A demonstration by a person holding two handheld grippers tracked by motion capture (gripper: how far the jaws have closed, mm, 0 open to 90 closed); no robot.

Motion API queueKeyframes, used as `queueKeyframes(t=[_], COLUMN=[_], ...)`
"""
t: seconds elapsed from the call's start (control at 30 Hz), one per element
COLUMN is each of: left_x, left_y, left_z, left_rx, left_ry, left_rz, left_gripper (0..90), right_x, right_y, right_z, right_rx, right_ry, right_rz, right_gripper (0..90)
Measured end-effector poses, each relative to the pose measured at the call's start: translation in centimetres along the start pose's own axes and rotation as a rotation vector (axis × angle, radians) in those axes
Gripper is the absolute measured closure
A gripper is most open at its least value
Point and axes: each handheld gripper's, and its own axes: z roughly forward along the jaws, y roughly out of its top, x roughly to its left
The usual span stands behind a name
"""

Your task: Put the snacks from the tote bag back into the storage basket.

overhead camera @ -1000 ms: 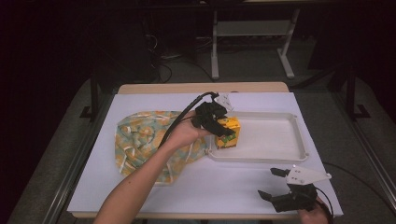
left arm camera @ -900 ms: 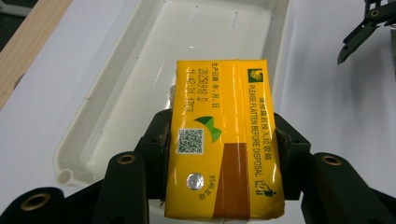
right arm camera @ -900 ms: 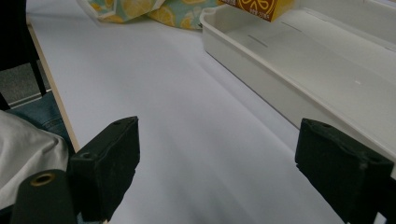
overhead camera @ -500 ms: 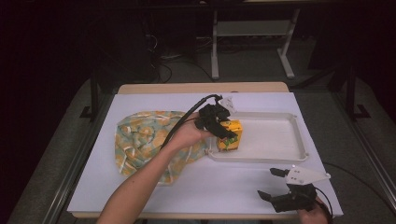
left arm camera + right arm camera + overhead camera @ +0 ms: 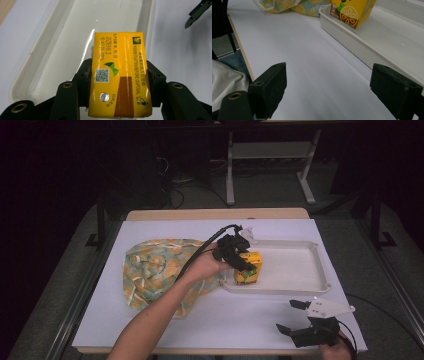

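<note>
1. Covering most of the high view's middle, the table [image 5: 165, 330] carries a white sheet, with everything of interest lying on it.
2. Lying left of centre, the cloth bag [image 5: 155, 270] sits crumpled and flat, its right edge just beside the tray.
3. Sitting right of centre, the tray [image 5: 300, 287] is white and shallow; its near-left corner holds the carton, and the rest of its floor is bare.
4. Reaching in from the bottom edge, the left gripper [image 5: 239, 261] is clamped on the carton, one jaw pressing each narrow side, as the left gripper view shows plainly.
5. Resting at the lower right, the right gripper [image 5: 294, 317] has its jaws spread wide with nothing between them, well apart from the tray's near rim.
6. Standing in the tray's left end, the carton [image 5: 248, 268] looks upright with its printed top [image 5: 120, 75] facing the left gripper's camera.
7. Setting it down well likely means lowering until the base sits flat on the tray floor, clear of the rim, then parting the jaws evenly so neither side drags the carton over; lift straight away afterwards.
</note>
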Motion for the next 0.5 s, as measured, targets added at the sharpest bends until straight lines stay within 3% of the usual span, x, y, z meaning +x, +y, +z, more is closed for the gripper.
queueKeyframes(t=[0.5], left_x=[0.1], left_y=[-0.4], left_z=[1.2], left_rx=[0.024], left_ry=[-0.005], left_rz=[0.003], left_gripper=[50.0], right_x=[0.0], right_y=[0.0], right_z=[0.0], right_rx=[0.001], right_ry=[0.001], right_rz=[-0.002], right_gripper=[13.4])
